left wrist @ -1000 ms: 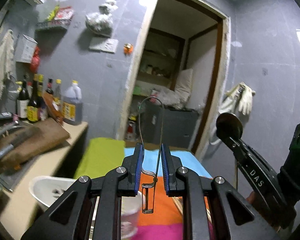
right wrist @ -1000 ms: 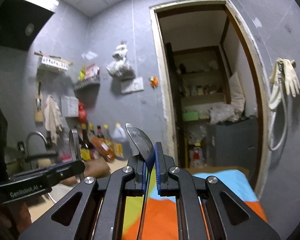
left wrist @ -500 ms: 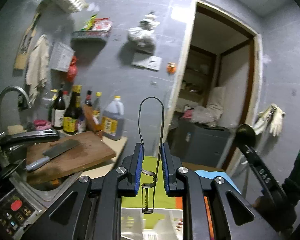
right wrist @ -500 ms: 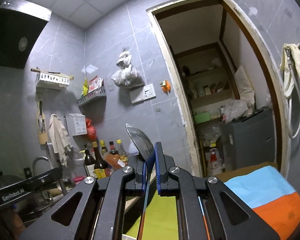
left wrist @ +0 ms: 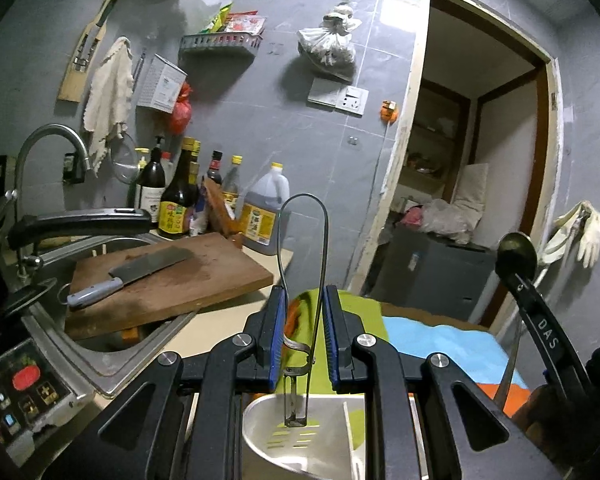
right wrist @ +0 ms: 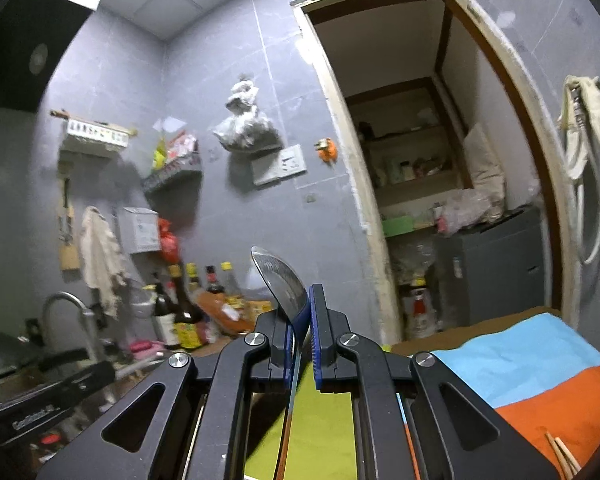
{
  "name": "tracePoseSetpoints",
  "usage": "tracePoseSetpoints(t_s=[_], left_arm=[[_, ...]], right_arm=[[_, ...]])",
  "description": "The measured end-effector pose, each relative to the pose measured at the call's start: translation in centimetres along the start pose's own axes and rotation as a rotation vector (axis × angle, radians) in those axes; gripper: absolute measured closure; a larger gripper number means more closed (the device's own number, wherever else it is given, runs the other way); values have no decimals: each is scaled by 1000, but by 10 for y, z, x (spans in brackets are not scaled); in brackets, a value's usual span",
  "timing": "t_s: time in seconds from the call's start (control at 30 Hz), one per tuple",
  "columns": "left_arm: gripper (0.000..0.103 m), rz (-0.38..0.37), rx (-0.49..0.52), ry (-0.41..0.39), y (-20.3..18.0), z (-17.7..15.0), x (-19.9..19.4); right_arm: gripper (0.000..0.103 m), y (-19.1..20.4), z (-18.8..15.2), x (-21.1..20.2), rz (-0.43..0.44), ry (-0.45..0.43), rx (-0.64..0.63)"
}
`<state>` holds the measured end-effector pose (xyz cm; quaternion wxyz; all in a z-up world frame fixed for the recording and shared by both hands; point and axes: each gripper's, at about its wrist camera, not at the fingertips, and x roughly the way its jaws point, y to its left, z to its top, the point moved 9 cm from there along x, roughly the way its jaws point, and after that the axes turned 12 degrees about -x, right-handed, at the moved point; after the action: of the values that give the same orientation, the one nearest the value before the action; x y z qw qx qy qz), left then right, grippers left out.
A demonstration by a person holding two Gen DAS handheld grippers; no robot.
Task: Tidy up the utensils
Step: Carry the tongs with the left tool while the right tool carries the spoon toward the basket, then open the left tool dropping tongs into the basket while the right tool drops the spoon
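My left gripper (left wrist: 304, 300) is shut on a thin metal wire-loop utensil (left wrist: 322, 240); its loop stands upright above the jaws and its lower end hangs over a white slotted utensil holder (left wrist: 332, 432) directly below. My right gripper (right wrist: 305, 304) is shut on a metal spoon (right wrist: 278, 276), bowl up, handle pointing down between the jaws. In the left wrist view the right gripper with the spoon bowl (left wrist: 516, 254) shows at the right. Wooden chopsticks (right wrist: 560, 452) lie on the striped cloth (right wrist: 540, 364) at lower right.
A cutting board (left wrist: 172, 280) with a cleaver (left wrist: 140, 268) lies over the sink at left, with a faucet (left wrist: 48, 140) and bottles (left wrist: 180, 200) behind. A doorway (left wrist: 472, 184) opens ahead. Gloves (right wrist: 592, 112) hang on the right wall.
Both grippers have tilted and swung left with their utensils still held. The white holder now sits under the left gripper's wire utensil.
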<state>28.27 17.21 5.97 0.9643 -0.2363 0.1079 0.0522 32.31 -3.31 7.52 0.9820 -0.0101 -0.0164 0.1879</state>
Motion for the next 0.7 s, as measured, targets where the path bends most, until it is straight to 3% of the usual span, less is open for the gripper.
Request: tracePoseSetpoints(t_s=[0.17,0.3,0.7], left_arm=[[88,11,9,0,2,-16,3],[88,9,24,-4,0,-20,2],[88,-29,-11,76,4,-27,3]], right_arm=[[97,-1,-16,2,-52,27,-29],[97,0,-23,0,-45,47,-67],[95,9,-48,-8,70,171,-104]])
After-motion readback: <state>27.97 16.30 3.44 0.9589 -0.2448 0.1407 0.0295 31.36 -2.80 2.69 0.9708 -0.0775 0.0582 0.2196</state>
